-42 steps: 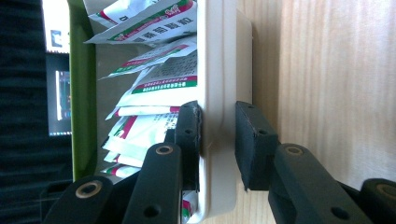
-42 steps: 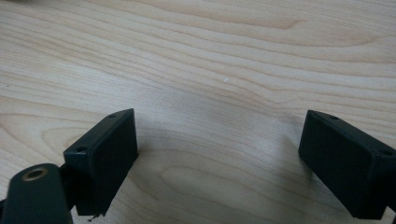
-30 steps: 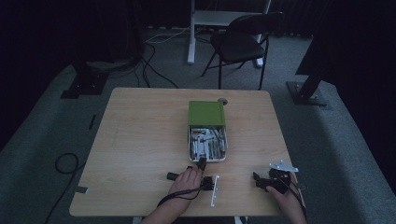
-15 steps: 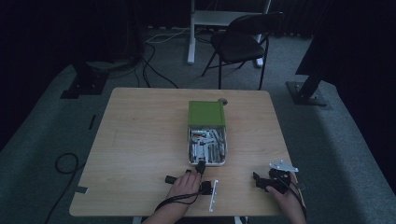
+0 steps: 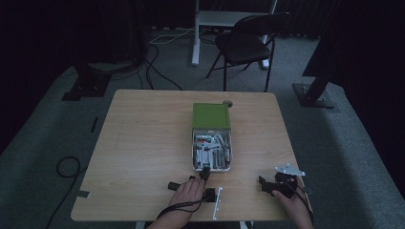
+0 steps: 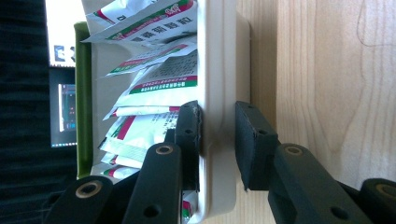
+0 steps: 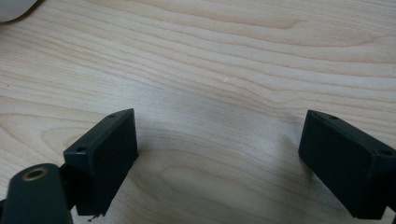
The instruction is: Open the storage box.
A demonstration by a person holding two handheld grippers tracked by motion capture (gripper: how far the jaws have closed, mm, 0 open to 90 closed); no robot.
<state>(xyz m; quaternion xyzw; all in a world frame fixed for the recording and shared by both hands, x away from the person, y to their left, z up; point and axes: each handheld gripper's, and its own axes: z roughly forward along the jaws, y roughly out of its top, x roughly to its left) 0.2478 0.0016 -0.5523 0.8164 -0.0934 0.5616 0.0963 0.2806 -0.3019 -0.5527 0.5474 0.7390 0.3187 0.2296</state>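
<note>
White tray of sachets sitting mid-counter by its green lid, left tool clamping the tray's near wall, right tool resting apart, gaping wide over bare wood.

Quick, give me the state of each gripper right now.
Left gripper: shut on the near wall of the white plastic box of sachets.
Right gripper: open, holding nothing, over the bare wooden table.

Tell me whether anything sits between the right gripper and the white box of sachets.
Nothing visible does. The right gripper rests open on bare table, near the front edge. The white box lies just up-left of it, its near wall already clamped by the left gripper.
</note>
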